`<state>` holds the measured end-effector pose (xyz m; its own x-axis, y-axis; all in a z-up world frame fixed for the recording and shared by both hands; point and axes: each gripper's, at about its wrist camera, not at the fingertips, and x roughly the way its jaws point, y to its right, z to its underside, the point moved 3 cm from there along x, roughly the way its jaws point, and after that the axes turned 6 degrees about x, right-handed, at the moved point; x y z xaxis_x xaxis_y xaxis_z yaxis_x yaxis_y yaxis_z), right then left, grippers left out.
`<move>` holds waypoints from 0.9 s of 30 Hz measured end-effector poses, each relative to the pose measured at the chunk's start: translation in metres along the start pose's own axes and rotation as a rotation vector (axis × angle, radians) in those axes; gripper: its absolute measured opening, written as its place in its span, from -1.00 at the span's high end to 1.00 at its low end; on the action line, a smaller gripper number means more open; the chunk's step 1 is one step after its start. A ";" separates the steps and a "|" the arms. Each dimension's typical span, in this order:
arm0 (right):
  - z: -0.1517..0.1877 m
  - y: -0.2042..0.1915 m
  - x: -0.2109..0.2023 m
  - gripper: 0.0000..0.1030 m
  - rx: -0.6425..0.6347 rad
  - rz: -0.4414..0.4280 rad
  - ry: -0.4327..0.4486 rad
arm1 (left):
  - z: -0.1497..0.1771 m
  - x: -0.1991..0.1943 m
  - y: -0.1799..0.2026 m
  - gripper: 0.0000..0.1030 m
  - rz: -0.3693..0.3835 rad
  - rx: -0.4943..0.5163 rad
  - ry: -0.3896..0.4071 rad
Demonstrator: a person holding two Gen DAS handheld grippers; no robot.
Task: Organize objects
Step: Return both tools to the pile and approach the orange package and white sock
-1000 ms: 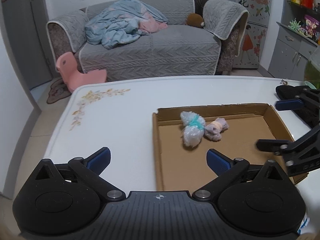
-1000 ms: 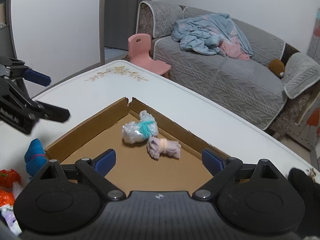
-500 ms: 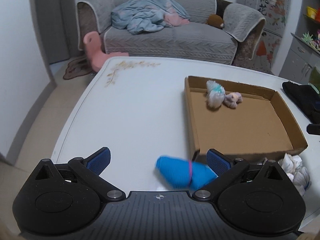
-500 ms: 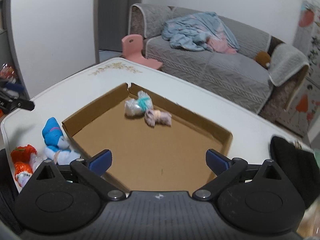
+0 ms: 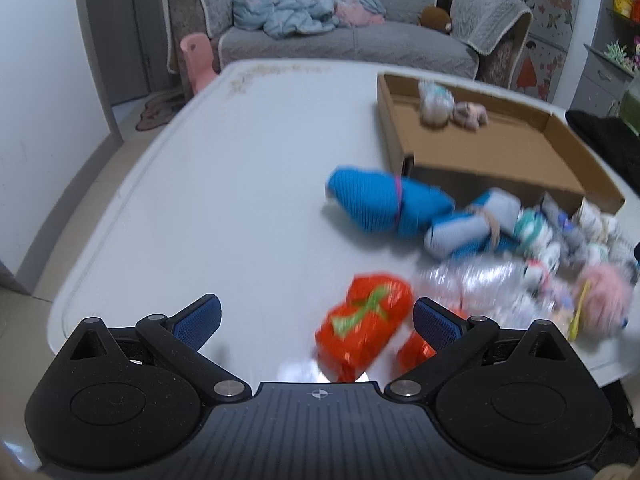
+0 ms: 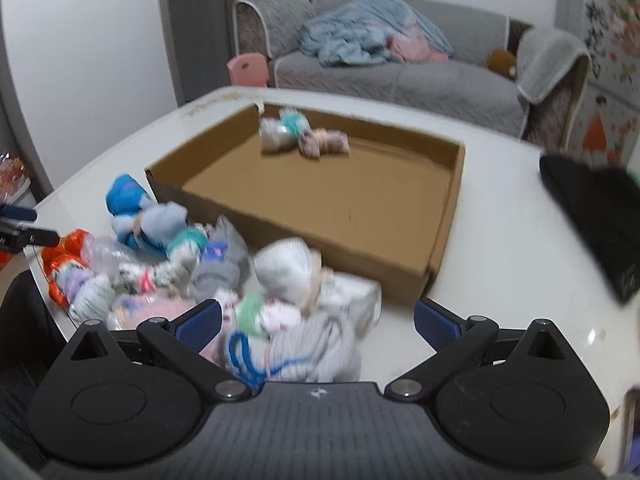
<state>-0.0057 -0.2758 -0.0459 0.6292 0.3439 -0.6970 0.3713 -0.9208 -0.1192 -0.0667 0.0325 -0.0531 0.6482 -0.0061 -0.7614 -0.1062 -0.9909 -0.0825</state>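
You had both grippers spread wide and empty, the right gripper (image 6: pixel 316 320) having just opened further, poised over the bundle pile (image 6: pixel 208 276) beside the cardboard tray's (image 6: pixel 448 216) near wall. Ahead of your left gripper (image 5: pixel 316 320) lay an orange packet (image 5: pixel 364 320). Two banded bundles (image 6: pixel 300 138) sat in the tray's far corner, apparently sorted.
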 end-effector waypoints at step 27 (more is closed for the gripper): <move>0.022 0.029 0.009 0.06 0.271 -0.158 0.003 | -0.001 0.030 0.003 -0.12 0.038 0.048 0.056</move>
<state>-0.0043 -0.3032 -0.0711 0.5802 0.4868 -0.6530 0.2695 -0.8713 -0.4101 -0.0466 0.0292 -0.0752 0.6842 -0.0522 -0.7274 -0.1667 -0.9822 -0.0863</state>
